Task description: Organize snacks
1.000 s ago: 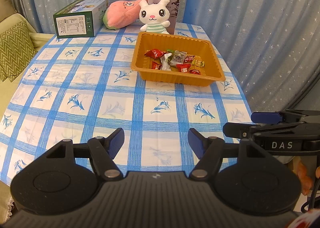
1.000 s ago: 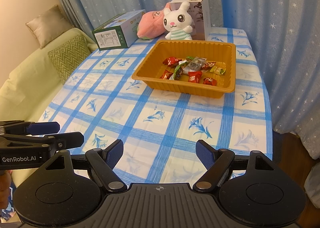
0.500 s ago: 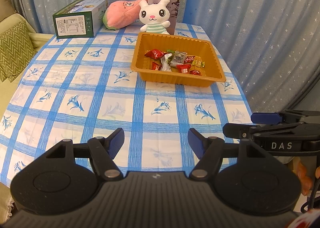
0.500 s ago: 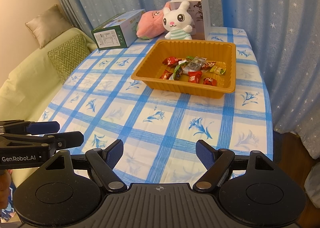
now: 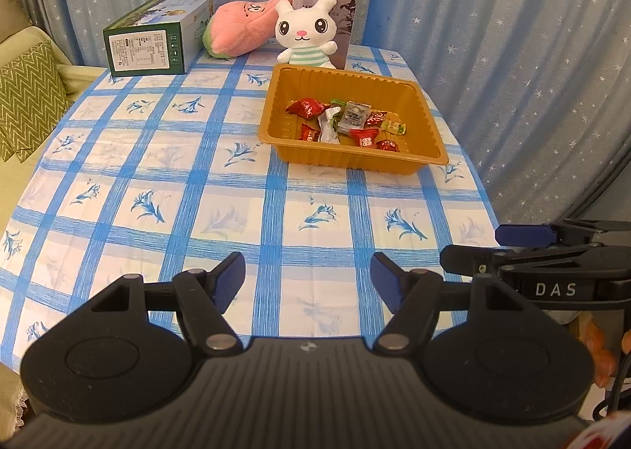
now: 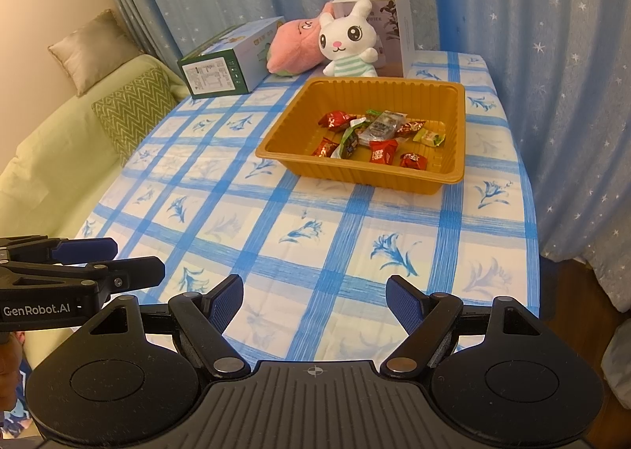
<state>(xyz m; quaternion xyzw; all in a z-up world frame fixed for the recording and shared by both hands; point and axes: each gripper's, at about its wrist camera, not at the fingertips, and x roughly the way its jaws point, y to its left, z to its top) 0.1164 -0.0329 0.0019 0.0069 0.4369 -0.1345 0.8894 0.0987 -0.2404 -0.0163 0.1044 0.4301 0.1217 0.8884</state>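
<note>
- A green-patterned cushion (image 5: pixel 27 94) sits cut off at the far left on a pale green sofa (image 6: pixel 59 157), which runs alongside the left edge of the table (image 5: pixel 197 189).
- A blue-checked cloth covers the table; its near half lies bare between the grippers and the tray, with the near edge hidden under the gripper bodies.
- The left gripper (image 5: pixel 307 279) hovers low over the near edge, level and pointing up the table, fingers spread wide with nothing between them.
- A green box (image 5: pixel 154 43) lies on its side at the far-left corner, next to a pink plush toy (image 5: pixel 240 31).
- A white rabbit plush (image 5: pixel 305 35) sits upright at the tray's far rim, partly hiding a grey carton (image 5: pixel 339 15) behind it; the print on the carton cannot be read.
- The orange tray (image 5: pixel 430 125) sits on the far right of the table, close to the right edge, holding the wrapped snacks (image 5: pixel 347 122) in a loose overlapping cluster; their labels are too small to make out.
- The right gripper (image 6: pixel 313 299) hovers beside the left one at the near edge, also level and released, empty, its blue pads (image 6: pixel 406 303) well apart.
- Blue star-print curtains (image 5: pixel 512 54) close in behind the table and down its right side.
</note>
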